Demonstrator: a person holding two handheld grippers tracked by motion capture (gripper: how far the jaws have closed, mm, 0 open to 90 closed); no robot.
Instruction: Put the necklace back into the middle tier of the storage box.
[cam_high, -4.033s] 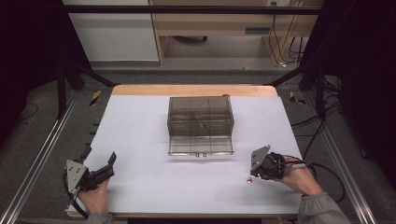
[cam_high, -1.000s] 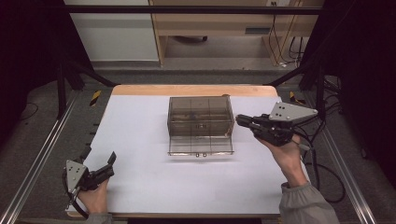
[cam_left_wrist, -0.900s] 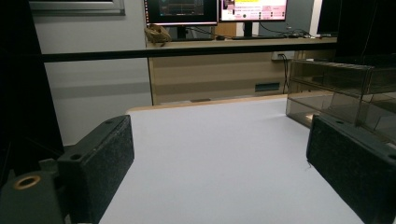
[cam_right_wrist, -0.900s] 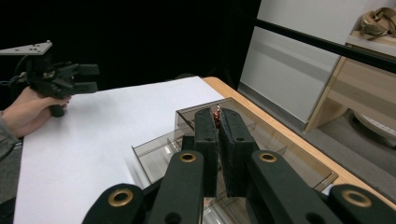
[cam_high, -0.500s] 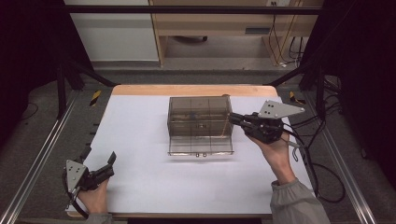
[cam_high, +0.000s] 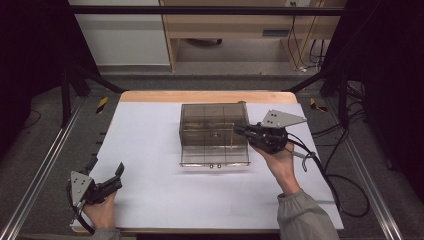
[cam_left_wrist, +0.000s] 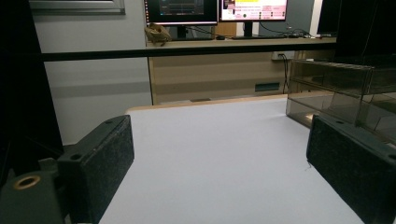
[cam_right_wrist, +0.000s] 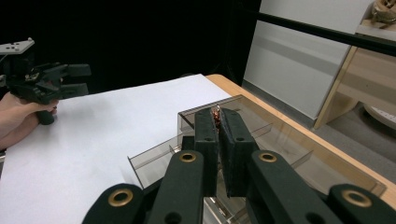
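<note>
A smoky clear plastic box (cam_high: 214, 132) with inner dividers stands open-topped at the middle of the white table (cam_high: 150, 200). My right gripper (cam_high: 237, 129) reaches in from the right, its tips over the box's right-hand compartments. In the right gripper view its jaws (cam_right_wrist: 218, 117) are shut on a tiny red-brown piece (cam_right_wrist: 216, 112) pinched at the very tips, above the box (cam_right_wrist: 280, 154). My left gripper (cam_high: 107, 169) rests on the table near the front left corner, open with nothing between its pads (cam_left_wrist: 109, 158).
The box (cam_left_wrist: 336, 88) shows at the right of the left gripper view. Black frame rails run along both table sides, and cables (cam_high: 325, 170) trail at the right. A wooden strip (cam_high: 210, 96) edges the far side.
My right gripper has travelled left and slightly down, from beside the box to over its right part, jaws still shut. Four seconds ago it lay at the table's front right. The left gripper kept still.
</note>
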